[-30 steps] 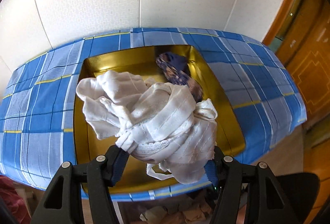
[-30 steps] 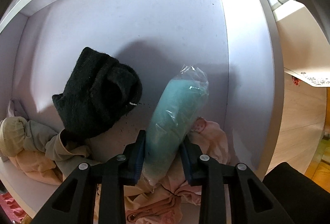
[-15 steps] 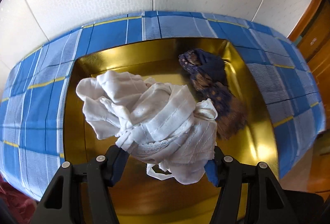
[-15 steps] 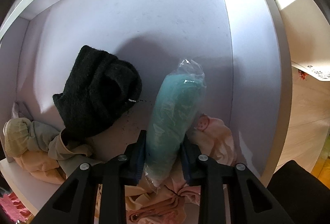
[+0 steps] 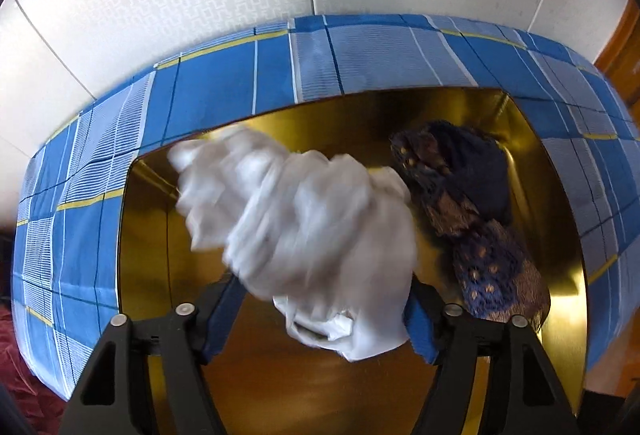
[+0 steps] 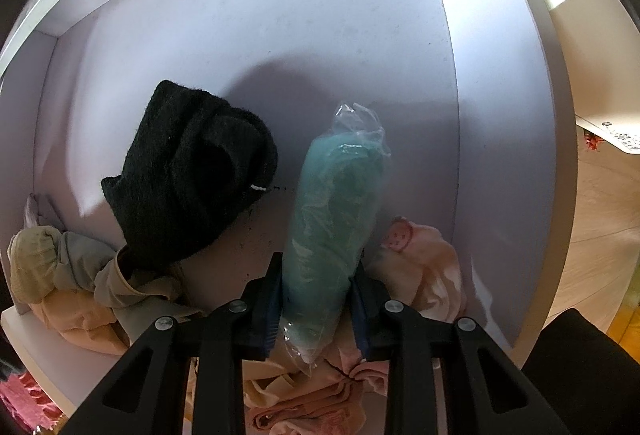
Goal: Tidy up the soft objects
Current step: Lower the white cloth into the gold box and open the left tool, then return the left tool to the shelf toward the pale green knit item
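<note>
White cloth, blurred and bunched, sits between the spread fingers of the left gripper above the gold tray. The jaws have just been opening with the cloth between them; the left pad stands clear of the fabric, while the right one seems only to brush it. A dark lace piece already lies at the tray's right side, on the blue checked table. To do this release well, I judge the jaws should part fully and the gripper lift straight away, so no loop of cloth snags a pad and drags the bundle out or onto the lace piece.

Teal roll in clear plastic is clamped near its near end by the right gripper, jaws close together on it, pointing down into a white bin. A black knit lies to the left, with beige clothes at the near left and pink clothes at the right. The plastic looks slick, so a firm hold and a clean, slow lift clear of the walls seem wise.
</note>
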### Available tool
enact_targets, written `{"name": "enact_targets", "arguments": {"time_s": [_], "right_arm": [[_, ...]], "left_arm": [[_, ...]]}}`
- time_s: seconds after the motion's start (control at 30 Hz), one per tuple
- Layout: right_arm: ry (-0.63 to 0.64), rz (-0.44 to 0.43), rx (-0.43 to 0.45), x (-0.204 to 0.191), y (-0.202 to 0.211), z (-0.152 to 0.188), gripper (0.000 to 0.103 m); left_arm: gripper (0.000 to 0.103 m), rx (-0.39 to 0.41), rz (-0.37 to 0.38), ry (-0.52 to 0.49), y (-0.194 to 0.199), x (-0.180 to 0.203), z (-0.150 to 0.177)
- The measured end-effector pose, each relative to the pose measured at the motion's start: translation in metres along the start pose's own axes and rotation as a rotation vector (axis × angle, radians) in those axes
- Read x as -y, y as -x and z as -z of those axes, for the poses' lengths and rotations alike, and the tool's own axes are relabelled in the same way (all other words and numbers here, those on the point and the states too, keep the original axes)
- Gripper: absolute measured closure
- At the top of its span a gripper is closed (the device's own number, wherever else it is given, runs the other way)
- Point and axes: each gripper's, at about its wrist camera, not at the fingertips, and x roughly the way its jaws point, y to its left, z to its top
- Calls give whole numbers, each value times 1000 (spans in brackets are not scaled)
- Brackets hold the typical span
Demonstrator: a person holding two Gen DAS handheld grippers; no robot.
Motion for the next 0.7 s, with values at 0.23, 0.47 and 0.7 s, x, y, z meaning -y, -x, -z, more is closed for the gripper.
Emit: {"name": "enact_targets", "arguments": {"time_s": [0.23, 0.47, 0.7], "right_arm": [[2, 4, 1, -3, 3, -1, 75], [4, 5, 2, -4, 0, 2, 74], [9, 13, 7, -9, 0, 4, 74]], "left_arm": [[26, 80, 26, 59, 19, -12, 2], [26, 145, 7, 57, 40, -15, 16], [26, 181, 2, 38, 63, -13, 40]]}}
